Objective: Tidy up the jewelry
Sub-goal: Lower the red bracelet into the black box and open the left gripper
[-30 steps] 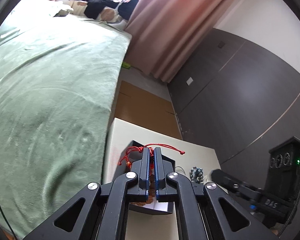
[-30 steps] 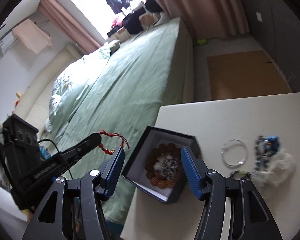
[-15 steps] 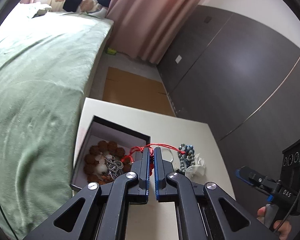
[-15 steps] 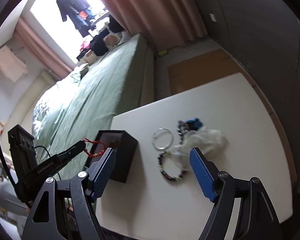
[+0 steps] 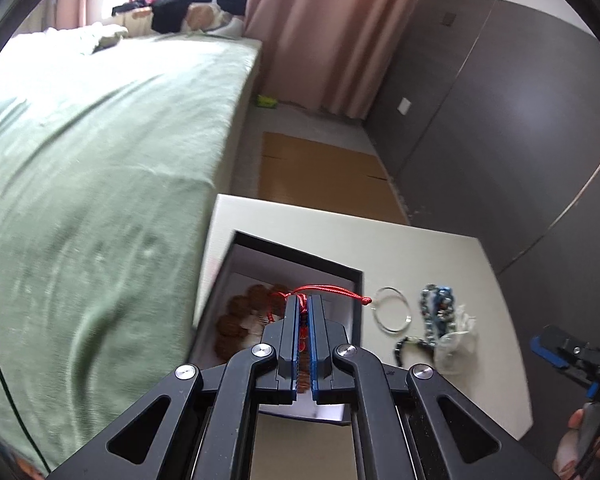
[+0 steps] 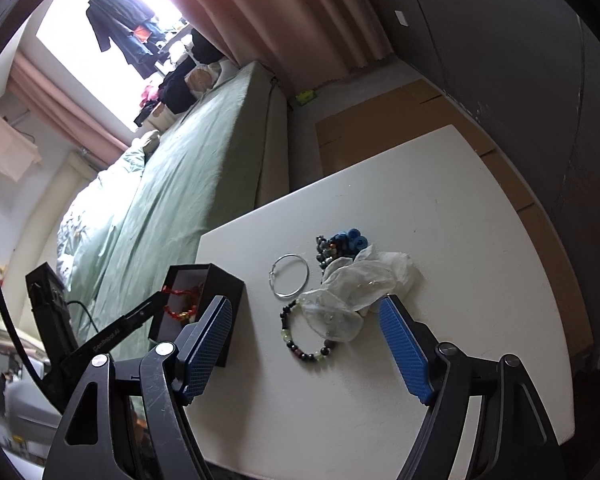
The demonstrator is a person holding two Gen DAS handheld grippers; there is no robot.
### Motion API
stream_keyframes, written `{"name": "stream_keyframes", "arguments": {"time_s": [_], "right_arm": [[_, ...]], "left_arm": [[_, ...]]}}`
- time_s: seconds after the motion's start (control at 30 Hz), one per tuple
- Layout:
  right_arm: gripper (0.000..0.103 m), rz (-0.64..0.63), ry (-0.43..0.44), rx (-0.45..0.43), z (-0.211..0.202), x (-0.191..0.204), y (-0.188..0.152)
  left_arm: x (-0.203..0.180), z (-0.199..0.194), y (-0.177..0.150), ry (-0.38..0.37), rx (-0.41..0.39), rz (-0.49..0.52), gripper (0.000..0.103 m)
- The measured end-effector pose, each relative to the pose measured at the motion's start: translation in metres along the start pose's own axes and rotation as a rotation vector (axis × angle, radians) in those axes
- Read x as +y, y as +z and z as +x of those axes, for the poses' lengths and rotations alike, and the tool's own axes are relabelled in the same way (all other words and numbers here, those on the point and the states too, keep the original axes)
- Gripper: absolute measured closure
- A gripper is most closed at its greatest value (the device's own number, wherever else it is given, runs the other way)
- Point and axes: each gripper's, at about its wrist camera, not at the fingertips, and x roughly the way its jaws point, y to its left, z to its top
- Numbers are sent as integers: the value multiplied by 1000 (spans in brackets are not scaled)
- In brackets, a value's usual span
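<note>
My left gripper (image 5: 304, 300) is shut on a red cord bracelet (image 5: 324, 290) and holds it over the open black jewelry box (image 5: 300, 258), which holds a brown bead bracelet (image 5: 236, 316). In the right wrist view the left gripper (image 6: 160, 300) holds the red bracelet (image 6: 180, 304) above the box (image 6: 220, 280). My right gripper (image 6: 304, 336) is open and empty above a dark bead bracelet (image 6: 304, 340). A silver bangle (image 6: 289, 275) and blue-grey beads (image 6: 340, 242) lie beside it on the white table (image 6: 460, 240).
A crumpled clear plastic bag (image 6: 360, 284) lies among the loose jewelry. A green bed (image 5: 80, 140) borders the table on the left. Cardboard (image 5: 320, 164) lies on the floor beyond the table, beside a dark wall (image 5: 500, 120).
The left gripper has moved with the red bracelet over the open box. The right gripper has swung away from the box to above the loose jewelry on the table.
</note>
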Motion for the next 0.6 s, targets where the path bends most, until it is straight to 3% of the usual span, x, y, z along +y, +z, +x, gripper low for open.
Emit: {"name": "stream_keyframes", "arguments": {"time_s": [0.1, 0.2, 0.3, 0.4, 0.47, 0.53, 0.6], "right_arm": [[26, 3, -1, 7, 2, -2, 1], [26, 5, -3, 17, 4, -2, 0], [26, 4, -6, 23, 5, -3, -1], [26, 7, -5, 17, 2, -5, -1], [26, 13, -6, 12, -1, -8, 0], [26, 20, -9, 8, -3, -11, 0], [26, 24, -15, 9, -5, -14, 0]], "left_arm": [[-3, -1, 0, 45, -17, 22, 100], [-5, 10, -2, 51, 27, 37, 99], [0, 22, -3, 8, 88, -5, 99], [6, 22, -3, -11, 95, -47, 97], [7, 22, -3, 0, 99, -48, 88], [7, 22, -5, -7, 105, -53, 61], [3, 18, -5, -11, 87, -52, 52]]}}
